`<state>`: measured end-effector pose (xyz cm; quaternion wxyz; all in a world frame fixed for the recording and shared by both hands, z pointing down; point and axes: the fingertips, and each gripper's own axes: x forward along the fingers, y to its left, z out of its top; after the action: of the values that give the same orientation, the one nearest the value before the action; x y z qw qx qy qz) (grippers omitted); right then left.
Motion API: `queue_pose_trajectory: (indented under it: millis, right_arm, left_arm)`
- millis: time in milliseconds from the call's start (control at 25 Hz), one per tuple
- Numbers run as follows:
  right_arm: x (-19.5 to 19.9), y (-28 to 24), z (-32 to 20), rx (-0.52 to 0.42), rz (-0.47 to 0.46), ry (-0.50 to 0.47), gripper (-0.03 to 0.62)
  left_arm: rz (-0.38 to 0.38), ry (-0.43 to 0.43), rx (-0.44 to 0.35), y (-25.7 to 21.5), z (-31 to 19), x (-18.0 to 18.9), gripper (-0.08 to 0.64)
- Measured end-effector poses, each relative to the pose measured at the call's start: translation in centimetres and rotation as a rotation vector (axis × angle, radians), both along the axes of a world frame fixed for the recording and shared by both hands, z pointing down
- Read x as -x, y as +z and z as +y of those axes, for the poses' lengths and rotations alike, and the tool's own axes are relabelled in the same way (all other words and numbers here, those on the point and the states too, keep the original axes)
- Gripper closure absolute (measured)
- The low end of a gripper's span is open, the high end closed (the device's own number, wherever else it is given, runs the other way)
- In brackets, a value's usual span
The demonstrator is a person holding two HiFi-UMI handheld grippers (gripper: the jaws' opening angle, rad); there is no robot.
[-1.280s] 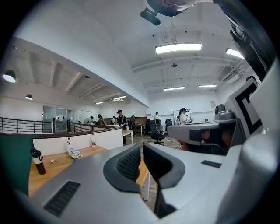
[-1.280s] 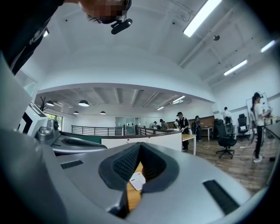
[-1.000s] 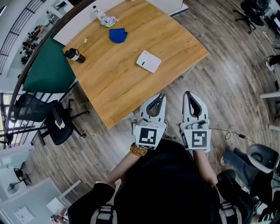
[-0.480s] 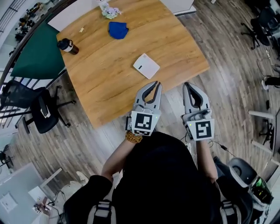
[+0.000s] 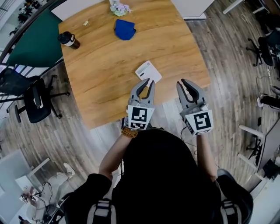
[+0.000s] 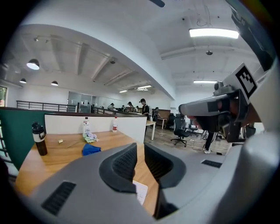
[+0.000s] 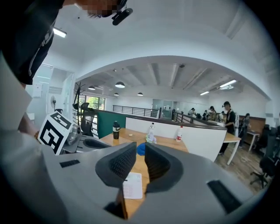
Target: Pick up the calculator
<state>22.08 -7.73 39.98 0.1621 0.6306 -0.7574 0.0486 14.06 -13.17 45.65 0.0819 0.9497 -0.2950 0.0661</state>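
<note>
The calculator (image 5: pixel 148 71) is a flat white slab lying near the front edge of the wooden table (image 5: pixel 105 78). My left gripper (image 5: pixel 145 81) is shut and empty, its tips just short of the calculator's near side. In the left gripper view the calculator (image 6: pixel 141 191) shows below the closed left gripper (image 6: pixel 140 151). My right gripper (image 5: pixel 183 83) hangs off the table's front right edge, to the right of the calculator. Its jaws are opening with nothing between them. The right gripper view has the calculator (image 7: pixel 132 186) low between the parted tips of the right gripper (image 7: pixel 141 153).
Farther back on the table lie a blue cloth (image 5: pixel 125 29), a dark bottle (image 5: pixel 69 40) at the left edge and a crumpled bundle (image 5: pixel 119 7). A green partition (image 5: pixel 35 43) and a black office chair (image 5: pixel 35 100) stand left of the table. Wood floor surrounds it.
Both grippers have travelled forward from over the floor to the table's front edge. The left tips have arrived beside the calculator. The right jaws have parted slightly.
</note>
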Motion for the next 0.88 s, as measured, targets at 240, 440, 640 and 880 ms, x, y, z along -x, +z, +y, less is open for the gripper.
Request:
queue_pose_trajectory:
  millis: [240,440,640,880]
  right_arm:
    - [-0.5,1.3,-3.7,0.080,-0.008,-0.061,0.499]
    - [0.5,2.6,-5.7,0.131,0.002,-0.137,0.482]
    - [2.0,4.3,-8.1,0.165,0.011,-0.201,0.456]
    - [3.0,7.7,-10.0,0.238,-0.011,-0.257,0.419]
  left_arm:
    - [-0.014,-0.061,0.099,4.5,-3.6,0.0,0.461]
    - [-0.029,-0.102,0.168,7.2,-5.1,1.0,0.432]
    - [-0.029,-0.110,0.251,9.1,-5.7,2.2,0.366]
    - [-0.066,-0.145,0.393,14.7,-5.9,1.7,0.323]
